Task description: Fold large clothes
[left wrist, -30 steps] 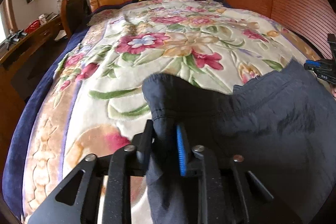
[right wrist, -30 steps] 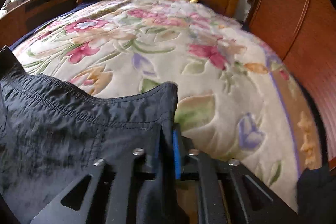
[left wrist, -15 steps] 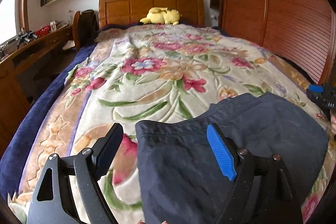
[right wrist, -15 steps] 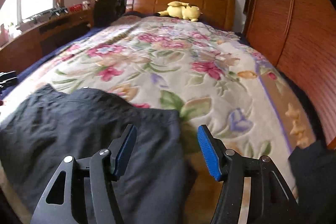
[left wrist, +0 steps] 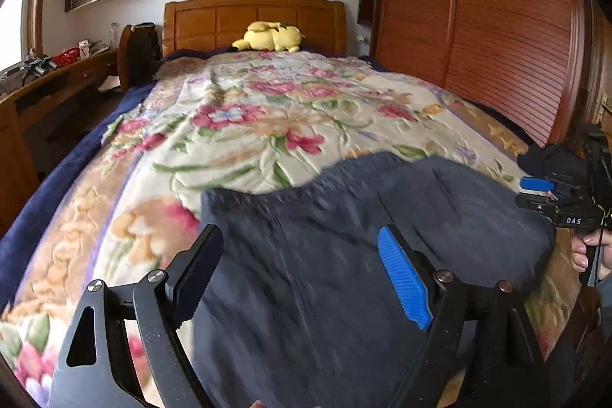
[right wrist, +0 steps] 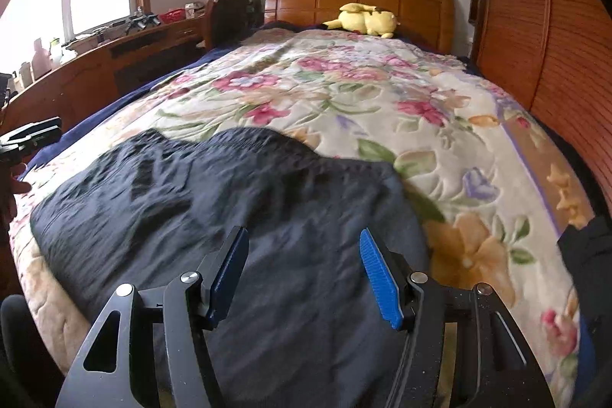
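**Grippers spread above the folded garment**

Jaws on my left gripper [left wrist: 302, 278] stand wide apart with nothing pinched; the dark garment [left wrist: 344, 255] lies on the bed below them and I see no contact with either pad. My right gripper [right wrist: 302, 274] is also parted, somewhat less widely, its blue pads [right wrist: 378, 278] clear of the cloth beneath. Both tools tilt downward toward the near end of the bed, looking along it to the wooden headboard [left wrist: 254, 21].

From the left wrist view I can see the right gripper at the far right edge, with fingers of the person's hand [left wrist: 585, 251] wrapped on its handle. From the right wrist view the left gripper shows at the far left edge.

The garment lies in a broad rumpled shape on the floral blanket [right wrist: 382, 94], at the near end. A yellow plush toy [right wrist: 363, 20] rests by the headboard.
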Demonstrator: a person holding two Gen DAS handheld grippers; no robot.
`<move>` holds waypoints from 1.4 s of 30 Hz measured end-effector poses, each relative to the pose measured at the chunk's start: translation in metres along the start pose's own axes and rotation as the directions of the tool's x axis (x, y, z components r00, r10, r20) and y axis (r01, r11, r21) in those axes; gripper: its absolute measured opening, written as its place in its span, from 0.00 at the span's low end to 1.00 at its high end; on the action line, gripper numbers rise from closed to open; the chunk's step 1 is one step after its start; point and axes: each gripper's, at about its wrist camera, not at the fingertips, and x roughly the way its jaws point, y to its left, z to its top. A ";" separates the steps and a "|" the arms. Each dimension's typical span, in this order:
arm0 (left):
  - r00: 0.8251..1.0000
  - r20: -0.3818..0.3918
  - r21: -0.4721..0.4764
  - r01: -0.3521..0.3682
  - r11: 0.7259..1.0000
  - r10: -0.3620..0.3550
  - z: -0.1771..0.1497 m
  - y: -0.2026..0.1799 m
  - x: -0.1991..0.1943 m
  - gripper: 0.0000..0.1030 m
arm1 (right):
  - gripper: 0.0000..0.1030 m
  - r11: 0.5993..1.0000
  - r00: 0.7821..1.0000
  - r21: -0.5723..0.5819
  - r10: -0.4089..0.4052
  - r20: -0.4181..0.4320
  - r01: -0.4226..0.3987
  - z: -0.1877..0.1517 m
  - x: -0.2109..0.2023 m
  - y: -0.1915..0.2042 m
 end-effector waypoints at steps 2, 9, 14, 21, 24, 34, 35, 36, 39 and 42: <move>1.000 -0.024 -0.002 0.008 1.000 -0.008 -0.015 -0.008 0.001 0.81 | 0.61 1.000 1.000 -0.019 0.010 -0.011 -0.010 -0.007 0.000 0.013; 0.997 -0.078 -0.013 -0.001 1.000 0.000 -0.052 -0.018 0.000 0.81 | 0.61 0.996 0.996 -0.032 0.084 -0.022 -0.085 -0.025 -0.003 0.047; 0.994 -0.107 0.000 -0.036 0.999 0.036 -0.068 -0.014 0.002 0.81 | 0.61 0.989 0.991 -0.071 0.124 -0.049 -0.127 -0.040 0.005 0.067; 0.990 -0.137 -0.014 -0.041 0.999 0.039 -0.085 -0.008 0.006 0.81 | 0.62 0.988 0.991 -0.112 0.092 -0.092 -0.102 -0.058 0.027 0.065; 0.991 -0.129 -0.011 -0.047 0.999 0.045 -0.084 -0.011 0.001 0.81 | 0.62 0.993 0.993 -0.085 0.071 -0.094 -0.079 -0.049 0.022 0.065; 0.994 -0.101 0.011 -0.035 0.999 0.036 -0.082 -0.028 -0.015 0.81 | 0.62 0.983 0.985 -0.091 0.154 -0.077 -0.161 -0.055 0.021 0.081; 0.995 -0.099 0.015 -0.028 1.000 0.029 -0.082 -0.032 -0.016 0.81 | 0.62 0.982 0.983 -0.081 0.165 -0.076 -0.171 -0.057 0.019 0.080; 0.995 -0.099 0.017 -0.022 1.000 0.024 -0.081 -0.035 -0.016 0.81 | 0.62 0.981 0.982 -0.078 0.171 -0.075 -0.176 -0.055 0.019 0.077; 0.996 -0.092 0.033 0.007 0.999 -0.004 -0.075 -0.052 -0.014 0.81 | 0.62 0.983 0.985 -0.082 0.162 -0.068 -0.167 -0.052 0.014 0.075; 0.995 -0.089 0.050 0.047 0.998 -0.042 -0.072 -0.071 -0.012 0.81 | 0.62 0.989 0.989 -0.045 0.140 -0.046 -0.142 -0.050 -0.002 0.061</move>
